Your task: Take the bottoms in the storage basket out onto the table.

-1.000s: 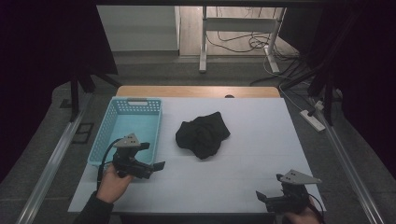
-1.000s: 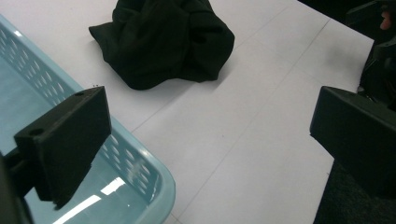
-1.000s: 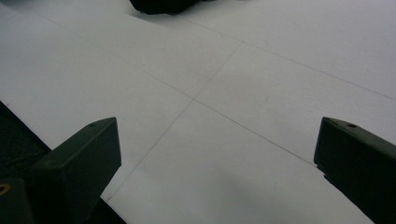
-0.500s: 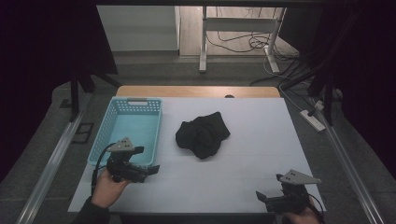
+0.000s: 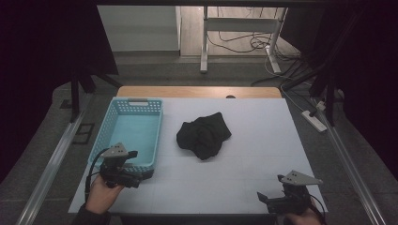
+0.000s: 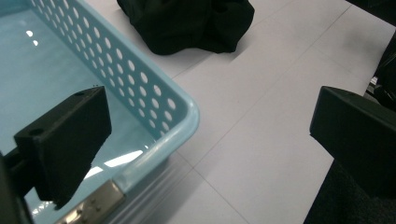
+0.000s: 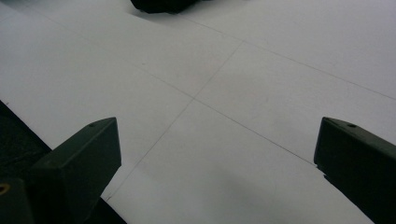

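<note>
Left gripper [image 5: 141, 175] hovers at the near right corner of the blue basket [image 5: 123, 123], jaws spread wide and holding nothing. Right gripper [image 5: 264, 199] sits at the table's [image 5: 263, 140] near right edge, also wide open. The black cloth [image 5: 204, 135] lies crumpled mid-table, just right of the basket.

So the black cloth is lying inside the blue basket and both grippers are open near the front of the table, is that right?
Not quite. The black cloth lies crumpled on the bare table, beside the blue basket and apart from it, as the high view shows. The rest holds: the left gripper and right gripper are both open near the front edge.
</note>
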The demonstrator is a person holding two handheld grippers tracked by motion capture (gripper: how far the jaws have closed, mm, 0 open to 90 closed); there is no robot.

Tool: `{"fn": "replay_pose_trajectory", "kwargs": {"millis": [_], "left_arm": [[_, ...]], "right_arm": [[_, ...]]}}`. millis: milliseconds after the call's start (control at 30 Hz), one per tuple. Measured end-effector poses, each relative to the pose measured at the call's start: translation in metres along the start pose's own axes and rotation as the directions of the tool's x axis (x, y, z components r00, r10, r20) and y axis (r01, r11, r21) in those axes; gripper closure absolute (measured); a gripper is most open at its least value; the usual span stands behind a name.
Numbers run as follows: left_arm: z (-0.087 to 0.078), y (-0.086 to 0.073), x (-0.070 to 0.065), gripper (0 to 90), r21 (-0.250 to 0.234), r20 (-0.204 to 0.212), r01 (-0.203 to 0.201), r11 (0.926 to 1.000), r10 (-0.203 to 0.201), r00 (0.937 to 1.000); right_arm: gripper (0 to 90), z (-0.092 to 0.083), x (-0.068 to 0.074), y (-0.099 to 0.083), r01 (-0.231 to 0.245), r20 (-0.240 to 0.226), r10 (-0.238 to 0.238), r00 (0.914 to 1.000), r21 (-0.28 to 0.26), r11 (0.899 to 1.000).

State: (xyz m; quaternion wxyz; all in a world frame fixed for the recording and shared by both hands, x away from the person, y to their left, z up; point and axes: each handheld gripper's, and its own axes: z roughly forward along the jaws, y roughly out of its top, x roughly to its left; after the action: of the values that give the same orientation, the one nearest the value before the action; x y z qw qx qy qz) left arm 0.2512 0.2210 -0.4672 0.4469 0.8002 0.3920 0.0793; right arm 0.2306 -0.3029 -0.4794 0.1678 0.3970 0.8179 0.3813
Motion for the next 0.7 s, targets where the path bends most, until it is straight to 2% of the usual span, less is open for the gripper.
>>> {"fn": "replay_pose_trajectory", "kwargs": {"millis": [467,700], "left_arm": [[-0.011,-0.017,0.000,0.1,0.003,-0.036,0.024,0.9997,-0.023,0.9991],[-0.019,-0.029,0.001,0.1,0.004,-0.048,0.049,0.9988,-0.048,0.9977]], "right_arm": [[1.1,0.000,0.000,0.000,0.001,0.000,-0.001,1.0000,0.000,1.000],[1.1,0.000,0.000,0.000,0.000,0.000,0.000,1.0000,0.001,1.000]]}}
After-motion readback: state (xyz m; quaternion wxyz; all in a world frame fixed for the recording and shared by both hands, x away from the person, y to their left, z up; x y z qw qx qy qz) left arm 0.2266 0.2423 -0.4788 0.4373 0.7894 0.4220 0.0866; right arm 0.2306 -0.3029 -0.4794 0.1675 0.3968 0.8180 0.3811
